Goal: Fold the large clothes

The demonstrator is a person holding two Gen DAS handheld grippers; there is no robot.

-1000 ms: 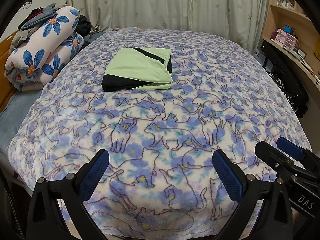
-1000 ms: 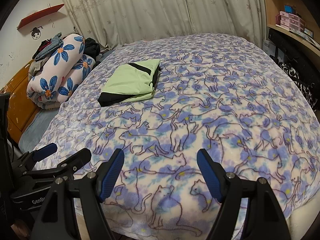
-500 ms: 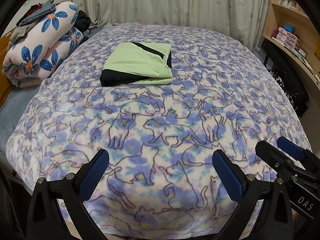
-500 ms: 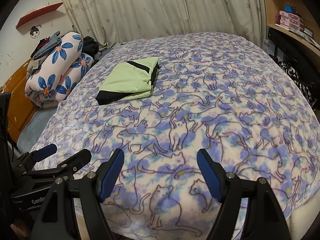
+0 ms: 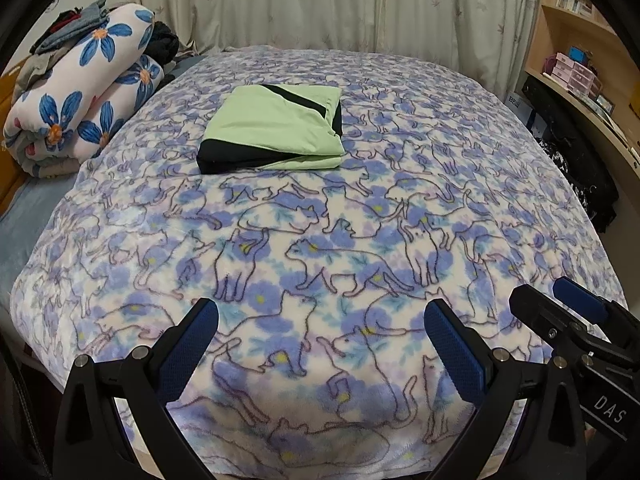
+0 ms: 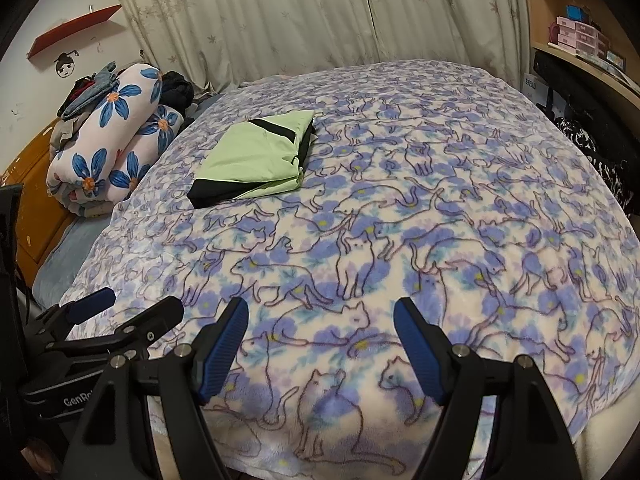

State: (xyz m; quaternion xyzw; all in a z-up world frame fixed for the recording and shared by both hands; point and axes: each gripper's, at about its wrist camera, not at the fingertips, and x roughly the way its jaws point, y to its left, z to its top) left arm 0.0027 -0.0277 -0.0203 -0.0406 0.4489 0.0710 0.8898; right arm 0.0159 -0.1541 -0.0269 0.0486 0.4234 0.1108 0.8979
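Observation:
A light green and black garment (image 5: 276, 128) lies folded in a flat rectangle on the far left part of the bed; it also shows in the right wrist view (image 6: 256, 160). My left gripper (image 5: 320, 344) is open and empty above the bed's near edge, well short of the garment. My right gripper (image 6: 320, 344) is open and empty beside it, to the right. Each gripper shows at the edge of the other's view.
The bed carries a blue cat-print fleece blanket (image 5: 360, 248). A rolled flowered quilt (image 5: 80, 96) with clothes on top lies at the left. Curtains (image 6: 320, 12) hang behind. Wooden shelves (image 5: 580, 72) and dark bags stand at the right.
Both grippers have drifted slightly, so the garment and quilt shift a little in view. The jaws stay open. The garment has not moved.

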